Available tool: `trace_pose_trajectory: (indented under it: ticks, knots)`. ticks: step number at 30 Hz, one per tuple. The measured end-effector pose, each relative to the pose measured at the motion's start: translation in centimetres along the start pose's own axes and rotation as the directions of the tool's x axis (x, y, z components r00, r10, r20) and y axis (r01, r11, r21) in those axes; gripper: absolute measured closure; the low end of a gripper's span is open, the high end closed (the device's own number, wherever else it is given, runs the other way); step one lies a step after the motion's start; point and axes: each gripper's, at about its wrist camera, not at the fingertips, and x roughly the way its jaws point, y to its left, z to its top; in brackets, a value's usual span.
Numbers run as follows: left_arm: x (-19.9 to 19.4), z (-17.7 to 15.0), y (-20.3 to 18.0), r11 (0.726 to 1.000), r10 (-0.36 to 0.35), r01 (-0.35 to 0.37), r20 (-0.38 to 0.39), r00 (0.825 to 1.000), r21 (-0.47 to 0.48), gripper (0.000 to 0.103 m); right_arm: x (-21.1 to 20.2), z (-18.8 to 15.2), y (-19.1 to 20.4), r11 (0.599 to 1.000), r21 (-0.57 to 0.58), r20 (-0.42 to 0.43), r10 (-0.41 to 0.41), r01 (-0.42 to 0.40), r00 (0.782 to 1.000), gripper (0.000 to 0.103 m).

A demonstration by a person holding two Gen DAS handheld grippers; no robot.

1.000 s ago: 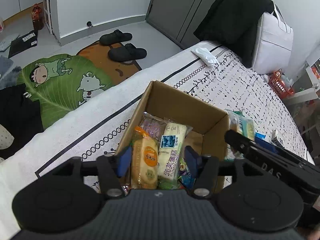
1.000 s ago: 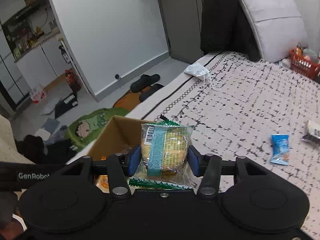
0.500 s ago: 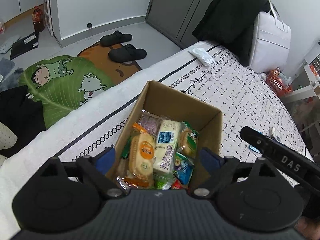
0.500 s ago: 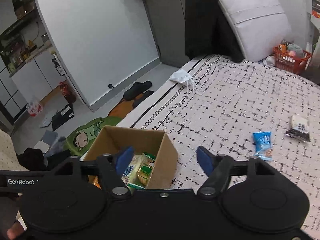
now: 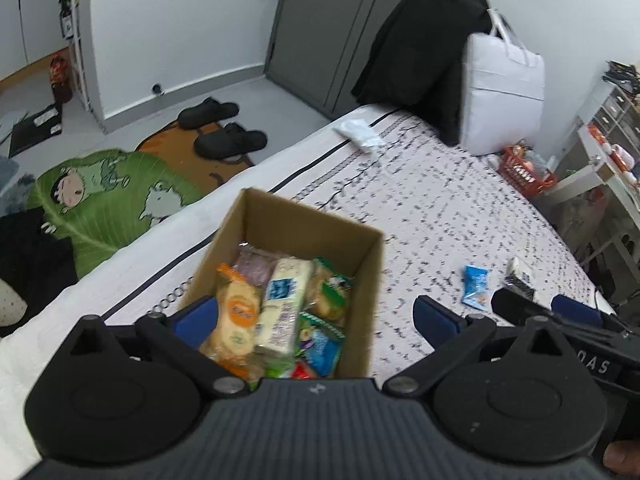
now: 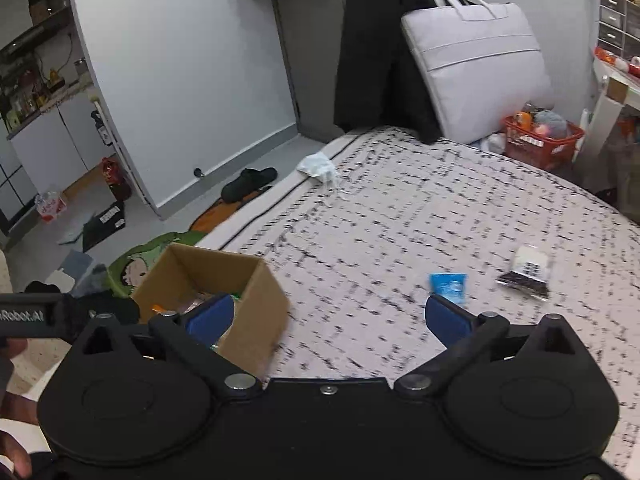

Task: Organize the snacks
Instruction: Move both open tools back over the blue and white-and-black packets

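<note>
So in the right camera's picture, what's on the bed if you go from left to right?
cardboard box → white face mask → blue snack packet → black-and-white packet

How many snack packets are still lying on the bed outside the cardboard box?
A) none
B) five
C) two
C: the right wrist view shows only a blue packet and a black-and-white packet lying on the bedspread, both apart from the cardboard box.
</note>
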Motion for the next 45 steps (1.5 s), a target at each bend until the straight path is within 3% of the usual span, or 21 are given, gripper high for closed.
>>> trace_pose_trajectory:
  ticks: [12, 23, 34, 45]
  knots:
    - [0.3, -1.2, -5.4, 0.998, -0.024, 0.024, 0.003, 1.0, 0.062, 0.0, -1.8, 0.4, -6.3, 0.999, 0.037, 0.017, -0.038, 0.038, 0.999, 0.0]
    - [1.6, -1.7, -10.2, 0.995, -0.045, 0.044, 0.002, 0.999, 0.086, 0.0, -2.5, 0.7, -13.8, 0.984, 0.163, 0.04, -0.083, 0.075, 0.996, 0.0]
    - [4.3, -2.1, -15.4, 0.991, -0.04, 0.04, 0.003, 0.999, 0.127, 0.0, 0.1, 0.5, -18.3, 0.97, 0.23, 0.01, -0.086, 0.082, 0.996, 0.0]
    - [9.1, -1.9, -19.0, 0.991, -0.03, 0.037, -0.06, 0.998, 0.126, 0.0, 3.6, -0.2, -21.1, 0.945, 0.314, -0.038, -0.086, 0.094, 0.996, 0.0]
